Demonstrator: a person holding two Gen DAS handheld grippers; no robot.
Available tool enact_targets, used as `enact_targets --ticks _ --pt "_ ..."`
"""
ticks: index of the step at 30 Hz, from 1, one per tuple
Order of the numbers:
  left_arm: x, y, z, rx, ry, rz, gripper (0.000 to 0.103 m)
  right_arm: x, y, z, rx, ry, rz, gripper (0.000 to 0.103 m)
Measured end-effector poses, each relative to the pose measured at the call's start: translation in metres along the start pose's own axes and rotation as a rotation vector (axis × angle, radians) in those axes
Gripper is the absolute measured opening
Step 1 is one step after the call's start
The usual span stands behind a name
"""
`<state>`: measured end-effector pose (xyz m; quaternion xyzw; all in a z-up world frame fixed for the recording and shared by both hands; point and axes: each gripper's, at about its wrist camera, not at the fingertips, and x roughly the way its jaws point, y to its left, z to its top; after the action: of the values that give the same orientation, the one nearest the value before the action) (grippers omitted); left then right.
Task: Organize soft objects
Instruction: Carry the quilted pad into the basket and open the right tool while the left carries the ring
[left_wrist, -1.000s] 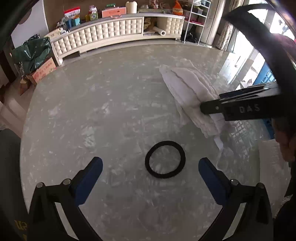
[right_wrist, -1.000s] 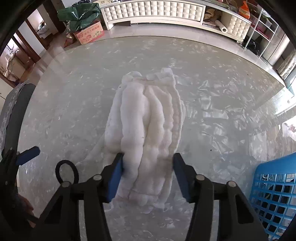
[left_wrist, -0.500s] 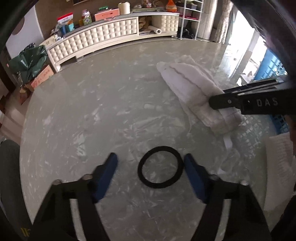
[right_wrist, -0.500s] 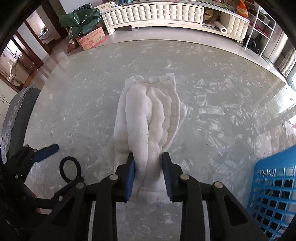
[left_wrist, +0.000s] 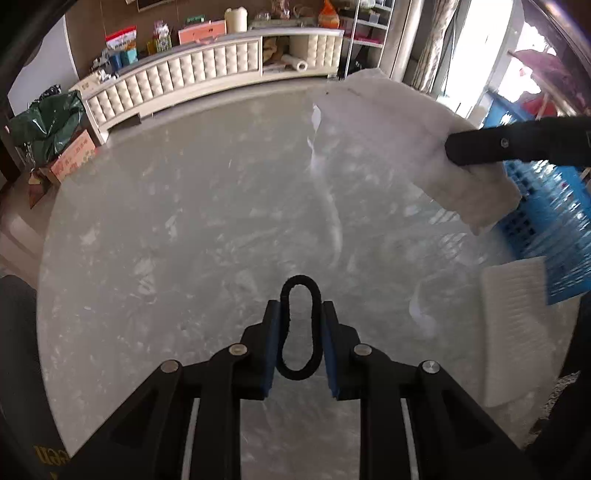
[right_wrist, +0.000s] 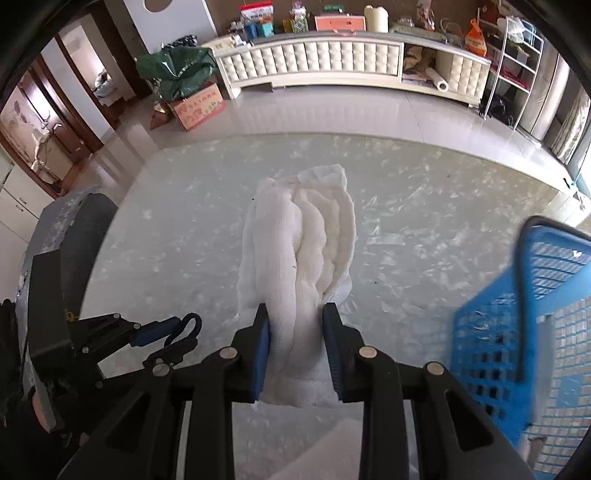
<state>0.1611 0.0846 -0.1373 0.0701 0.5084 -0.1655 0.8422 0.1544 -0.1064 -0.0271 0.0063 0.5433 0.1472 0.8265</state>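
My left gripper (left_wrist: 298, 325) pinched the black hair band (left_wrist: 298, 328) narrow between its blue pads, squeezed into a long loop pointing away from me over the pale marble table (left_wrist: 166, 240). My right gripper (right_wrist: 297, 334) clamped the near end of the white folded towel (right_wrist: 299, 243), its long axis running away from me, raised off the table. The blue basket (right_wrist: 517, 321) sat at the right, blurred and cut off by the frame. A white ribbed pad (left_wrist: 517, 332) lay beside it, partly hidden.
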Motion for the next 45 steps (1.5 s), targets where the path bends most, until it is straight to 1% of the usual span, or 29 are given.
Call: enact_targets --ticks 4,7,9,13,15,20,24,26,29,32,34,37,40,42,45 --pt "-0.043 -0.017 0.0 0.011 -0.068 -0.014 0.02 -0.034 0.0 -0.009 -0.027 -0.037 0.012 0.026" --pt "-0.073 -0.033 -0.003 0.015 -0.105 -0.007 0.02 -0.056 -0.004 -0.016 -0.047 -0.062 0.024 0.026" --pt "-0.09 -0.047 -0.006 0.018 -0.126 -0.025 0.02 -0.073 -0.007 -0.022 -0.068 -0.079 0.023 0.026" --pt "-0.114 -0.071 -0.014 0.04 -0.159 -0.061 0.02 -0.097 -0.015 -0.029 -0.09 -0.105 0.025 0.026" --pt "-0.123 -0.081 -0.015 0.052 -0.172 -0.079 0.02 -0.11 -0.019 -0.033 -0.095 -0.12 0.019 0.026" --pt "-0.134 -0.095 -0.013 0.087 -0.198 -0.087 0.02 -0.135 -0.033 -0.042 -0.086 -0.156 0.0 0.026" --pt "-0.134 -0.099 -0.008 0.09 -0.206 -0.089 0.02 -0.157 -0.054 -0.05 -0.065 -0.195 -0.031 0.026" --pt "-0.134 -0.104 -0.005 0.094 -0.203 -0.09 0.02 -0.163 -0.058 -0.055 -0.054 -0.206 -0.052 0.026" --pt "-0.135 -0.111 -0.005 0.11 -0.204 -0.103 0.02 -0.164 -0.072 -0.059 -0.034 -0.211 -0.086 0.026" --pt "-0.137 -0.123 -0.002 0.135 -0.211 -0.12 0.02 -0.163 -0.095 -0.064 -0.006 -0.194 -0.116 0.026" --pt "-0.138 -0.132 -0.001 0.151 -0.215 -0.136 0.02 -0.161 -0.101 -0.067 0.011 -0.179 -0.133 0.026" --pt "-0.135 -0.138 0.002 0.161 -0.205 -0.142 0.02 -0.147 -0.114 -0.067 0.036 -0.144 -0.154 0.026" --pt "-0.13 -0.139 0.004 0.158 -0.181 -0.13 0.02 -0.125 -0.124 -0.065 0.044 -0.098 -0.185 0.026" --pt "-0.13 -0.139 0.005 0.159 -0.18 -0.133 0.02 -0.107 -0.128 -0.063 0.052 -0.063 -0.207 0.026" --pt "-0.127 -0.138 0.006 0.159 -0.169 -0.125 0.02 -0.082 -0.132 -0.058 0.065 -0.008 -0.198 0.026"
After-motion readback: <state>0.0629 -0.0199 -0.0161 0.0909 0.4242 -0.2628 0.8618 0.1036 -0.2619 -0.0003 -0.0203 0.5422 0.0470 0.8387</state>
